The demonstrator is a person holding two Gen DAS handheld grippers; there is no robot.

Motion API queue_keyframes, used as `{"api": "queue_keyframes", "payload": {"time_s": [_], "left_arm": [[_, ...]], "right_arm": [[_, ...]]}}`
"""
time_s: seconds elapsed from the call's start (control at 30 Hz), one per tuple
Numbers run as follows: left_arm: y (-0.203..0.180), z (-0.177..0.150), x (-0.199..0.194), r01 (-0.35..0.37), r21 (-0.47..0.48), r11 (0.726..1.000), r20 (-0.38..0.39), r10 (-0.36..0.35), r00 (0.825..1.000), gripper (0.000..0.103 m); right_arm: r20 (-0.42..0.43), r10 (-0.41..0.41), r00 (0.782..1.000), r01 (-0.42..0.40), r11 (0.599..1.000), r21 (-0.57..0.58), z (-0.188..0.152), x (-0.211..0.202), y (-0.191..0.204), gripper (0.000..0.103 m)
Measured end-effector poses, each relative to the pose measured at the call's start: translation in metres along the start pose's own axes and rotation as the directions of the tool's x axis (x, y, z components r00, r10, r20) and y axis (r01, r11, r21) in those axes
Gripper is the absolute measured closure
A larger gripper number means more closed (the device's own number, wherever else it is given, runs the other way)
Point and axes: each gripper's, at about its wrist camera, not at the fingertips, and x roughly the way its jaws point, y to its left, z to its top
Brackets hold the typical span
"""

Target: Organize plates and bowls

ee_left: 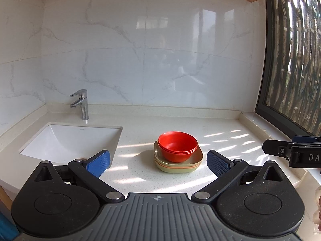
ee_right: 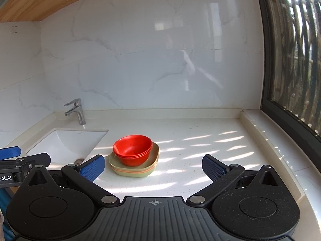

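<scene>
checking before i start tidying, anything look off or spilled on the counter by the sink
Nothing stands out. The red bowls sit nested and upright on the stacked plates, right of the sink. No spill or damage shows on the counter. Both tongs, left and right, are open and empty.

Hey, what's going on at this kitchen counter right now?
A person holds a two-finger gripper in each hand, both aimed at the dishes. Nothing is being held: the left gripper and the right gripper are both open and clear of everything. On the countertop, right of the sink, a nested stack of red bowls sits on a stack of pale square plates. The dishes look already gathered into one pile.
</scene>
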Motion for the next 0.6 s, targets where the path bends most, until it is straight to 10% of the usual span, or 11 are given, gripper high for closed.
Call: {"api": "queue_keyframes", "payload": {"time_s": [0.6], "left_arm": [[-0.0022, -0.002, -0.0006, 0.009, -0.011, 1.0, -0.011, -0.009, 1.0, 0.0]], "right_arm": [[0.022, -0.01, 1.0, 0.01, 1.0, -0.005, 0.0001, -0.0068, -0.0064, 0.0]]}}
